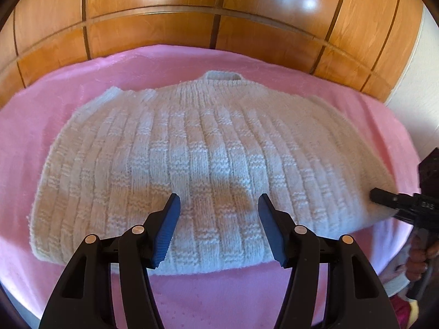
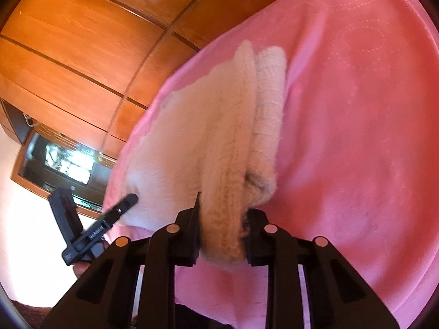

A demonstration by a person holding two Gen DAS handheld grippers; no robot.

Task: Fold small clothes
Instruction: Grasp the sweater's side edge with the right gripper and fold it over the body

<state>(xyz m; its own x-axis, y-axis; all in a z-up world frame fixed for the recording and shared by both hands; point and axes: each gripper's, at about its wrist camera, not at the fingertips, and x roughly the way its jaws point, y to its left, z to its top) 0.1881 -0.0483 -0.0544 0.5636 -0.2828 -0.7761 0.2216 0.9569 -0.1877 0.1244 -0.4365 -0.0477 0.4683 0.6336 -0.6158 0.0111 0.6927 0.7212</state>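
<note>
A pink blanket [image 1: 68,115] lay under both grippers, with wooden panelling [image 1: 164,33] beyond it. A white knitted sweater [image 1: 192,150] lay spread flat just ahead of the left gripper [image 1: 219,230], whose jaws stood wide apart above the hem. The right gripper [image 2: 223,235] pinched the sweater's bunched edge.

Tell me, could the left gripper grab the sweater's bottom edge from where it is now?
Probably yes. The left gripper is open over the white sweater, whose near hem lies just beneath its fingers on the pink blanket, with nothing between them. The right gripper pinches the far right side, well clear.
</note>
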